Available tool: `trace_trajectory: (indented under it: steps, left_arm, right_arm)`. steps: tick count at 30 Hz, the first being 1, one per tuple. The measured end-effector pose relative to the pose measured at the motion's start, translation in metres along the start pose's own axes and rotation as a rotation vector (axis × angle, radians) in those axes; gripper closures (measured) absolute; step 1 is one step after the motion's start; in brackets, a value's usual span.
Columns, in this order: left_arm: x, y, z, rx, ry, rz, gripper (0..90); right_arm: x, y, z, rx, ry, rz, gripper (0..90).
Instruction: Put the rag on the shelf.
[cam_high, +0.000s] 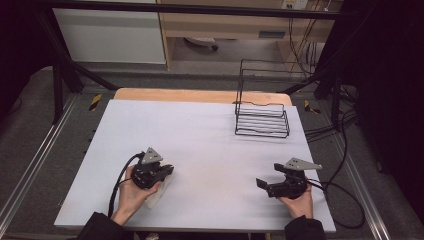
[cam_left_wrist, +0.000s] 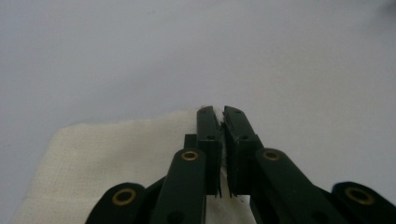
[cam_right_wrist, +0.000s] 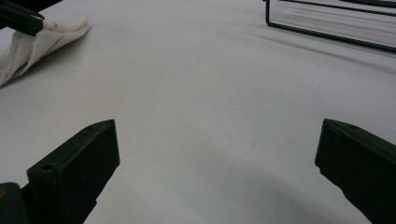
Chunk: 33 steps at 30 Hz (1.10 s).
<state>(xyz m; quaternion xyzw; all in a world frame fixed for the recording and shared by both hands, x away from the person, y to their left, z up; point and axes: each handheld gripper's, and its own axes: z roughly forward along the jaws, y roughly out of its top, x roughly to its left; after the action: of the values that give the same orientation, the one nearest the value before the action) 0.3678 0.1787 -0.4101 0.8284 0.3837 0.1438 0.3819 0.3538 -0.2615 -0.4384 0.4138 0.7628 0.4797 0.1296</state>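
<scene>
Left gripper (cam_left_wrist: 221, 116): jaws clamped on the corner of the white cloth (cam_left_wrist: 116, 158); at 7 o'clock on the table (cam_high: 210, 135)
Right gripper (cam_right_wrist: 217, 172): jaws wide apart, nothing between; at 5 o'clock
Wire rack (cam_high: 262, 120): at 1 o'clock

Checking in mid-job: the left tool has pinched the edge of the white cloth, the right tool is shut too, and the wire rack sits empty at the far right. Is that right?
Not quite. The right tool is open: the right gripper view shows its two jaws standing wide apart over bare table. The rest holds: the left tool is shut on the edge of the white cloth, and the wire rack sits empty at the far right.
</scene>
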Motion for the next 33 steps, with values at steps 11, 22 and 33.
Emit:
trace_trajectory:
  steps: [11, 22, 33]
  left_arm:
    - [-0.026, 0.023, 0.03, -0.014, -0.049, 0.003, 85.6]
    - [-0.052, 0.04, 0.059, -0.018, -0.08, 0.012, 85.5]
    - [-0.059, 0.041, 0.08, 0.009, -0.087, 0.038, 84.4]
  right_arm:
    - [0.0, 0.0, 0.001, 0.002, 0.002, 0.002, 0.5]
    - [0.0, 0.0, 0.001, 0.003, 0.001, 0.0, 0.5]
    - [0.0, 0.0, 0.002, 0.01, 0.001, -0.005, 0.5]
